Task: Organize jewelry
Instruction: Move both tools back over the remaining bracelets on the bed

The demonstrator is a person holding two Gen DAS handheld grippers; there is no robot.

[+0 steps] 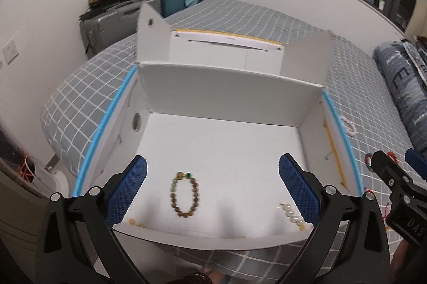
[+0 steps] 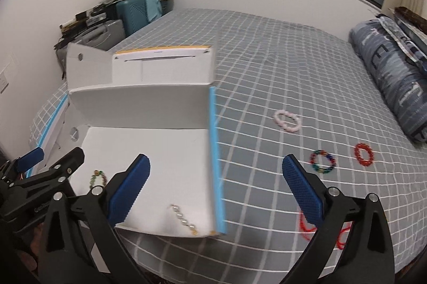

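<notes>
A white open box point(image 1: 229, 100) with blue-taped edges sits on the grey checked bed. Inside lie a brown bead bracelet with green beads point(image 1: 184, 194) and a pale bead strand point(image 1: 292, 214); both also show in the right wrist view, the bracelet point(image 2: 97, 178) and the strand point(image 2: 184, 218). My left gripper point(image 1: 212, 193) is open and empty over the box's near edge. My right gripper point(image 2: 215, 190) is open and empty over the box's right edge. On the bed to the right lie a pink bracelet point(image 2: 287, 121), a multicoloured bracelet point(image 2: 322, 161), a red bracelet point(image 2: 364, 154) and a red cord point(image 2: 305, 228).
A rolled blue quilt point(image 2: 395, 76) lies along the bed's right side. Suitcases point(image 1: 117, 20) and clutter stand by the far wall on the left. The bed's near edge runs just below the box.
</notes>
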